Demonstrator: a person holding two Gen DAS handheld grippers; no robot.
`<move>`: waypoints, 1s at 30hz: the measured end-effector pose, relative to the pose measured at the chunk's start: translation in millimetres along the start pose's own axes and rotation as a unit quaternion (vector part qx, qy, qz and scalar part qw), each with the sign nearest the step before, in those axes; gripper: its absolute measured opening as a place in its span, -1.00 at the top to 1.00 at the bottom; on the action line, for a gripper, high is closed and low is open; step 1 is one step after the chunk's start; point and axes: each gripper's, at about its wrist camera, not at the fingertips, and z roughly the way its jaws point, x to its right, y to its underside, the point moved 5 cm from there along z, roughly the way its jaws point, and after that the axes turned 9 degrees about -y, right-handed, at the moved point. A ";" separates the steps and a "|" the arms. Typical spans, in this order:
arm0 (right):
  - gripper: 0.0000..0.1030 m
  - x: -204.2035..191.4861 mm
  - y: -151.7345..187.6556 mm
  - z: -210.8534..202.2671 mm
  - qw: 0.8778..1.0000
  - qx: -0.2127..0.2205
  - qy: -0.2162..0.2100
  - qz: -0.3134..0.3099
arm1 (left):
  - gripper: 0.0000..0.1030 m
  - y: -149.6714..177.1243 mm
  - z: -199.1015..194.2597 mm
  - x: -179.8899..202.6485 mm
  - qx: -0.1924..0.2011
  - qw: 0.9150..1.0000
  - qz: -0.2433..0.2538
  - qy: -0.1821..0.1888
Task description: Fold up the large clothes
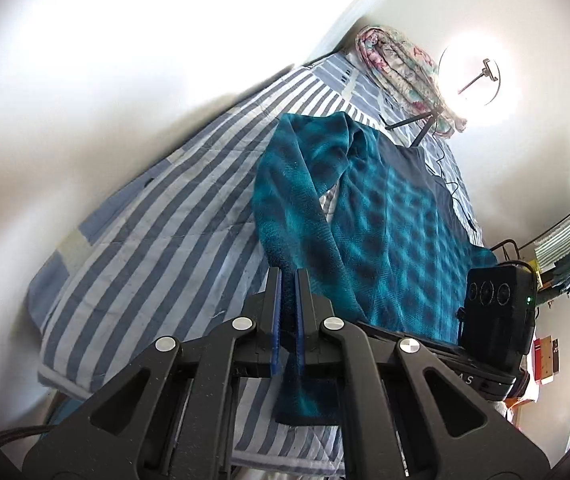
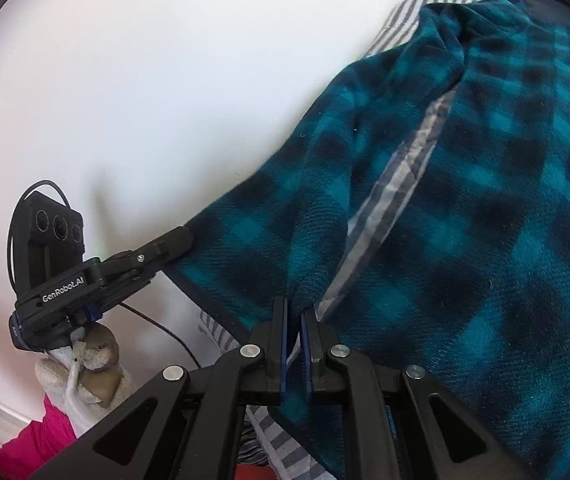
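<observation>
Left wrist view. The left gripper [image 1: 288, 280] has its jaws nearly closed on a narrow strip of the fleece [image 1: 389, 216], a teal-and-dark checked garment. The strip passes between the blue pads [image 1: 278, 320] and hangs below them. The rest of the fleece lies spread on the striped bed [image 1: 157, 208], running away toward a floral bundle [image 1: 401, 72] and a ring light [image 1: 473, 76] at the far end. The right gripper's camera unit [image 1: 499, 304] sits at the fleece's near right edge.

Risk: the hold is on a thin edge only. A quick pull could slide the strip out of the pads, or drag the whole garment across the bed and bunch it.

Right wrist view. The right gripper [image 2: 293, 312] has its jaws slightly parted around a gathered ridge of the fleece [image 2: 485, 200]; cloth sits between the pads, but whether they press it firmly cannot be told. The left gripper [image 2: 177, 240] holds the fleece's corner at the left. A gloved hand [image 2: 85, 364] carries it.

Risk: if this hold is loose, the ridge drops when lifted and the fold goes crooked. Unequal lift between the two grippers would twist the cloth.

Containers: none visible in either view.
</observation>
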 end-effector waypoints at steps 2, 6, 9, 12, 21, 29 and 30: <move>0.38 3.0 -4.2 -0.6 1.000 0.001 0.021 0.006 | 0.94 1.1 -1.9 -4.9 0.005 1.000 -0.003 -0.009; 0.18 14.1 -15.5 -15.9 0.998 0.031 0.045 0.015 | 0.94 2.7 -14.9 -15.9 0.014 1.000 -0.017 0.002; 0.18 16.4 -38.2 -28.8 0.997 0.051 0.057 0.016 | 0.94 2.2 -29.0 -10.9 0.031 0.999 -0.010 0.012; 0.12 13.9 -66.1 -34.8 0.995 0.065 0.070 0.010 | 0.94 5.5 -39.1 6.7 0.041 0.999 0.017 0.031; 0.00 20.2 -158.1 -27.0 0.990 0.085 0.113 0.021 | 0.94 22.5 -36.1 47.4 0.027 0.995 0.068 0.066; 0.19 41.2 -232.6 14.8 0.983 0.057 0.169 0.029 | 0.94 15.7 -42.5 47.5 0.031 0.994 0.059 0.087; 0.21 46.1 -238.5 21.5 0.983 0.048 0.176 0.034 | 0.94 14.2 -42.4 47.2 0.031 0.994 0.059 0.089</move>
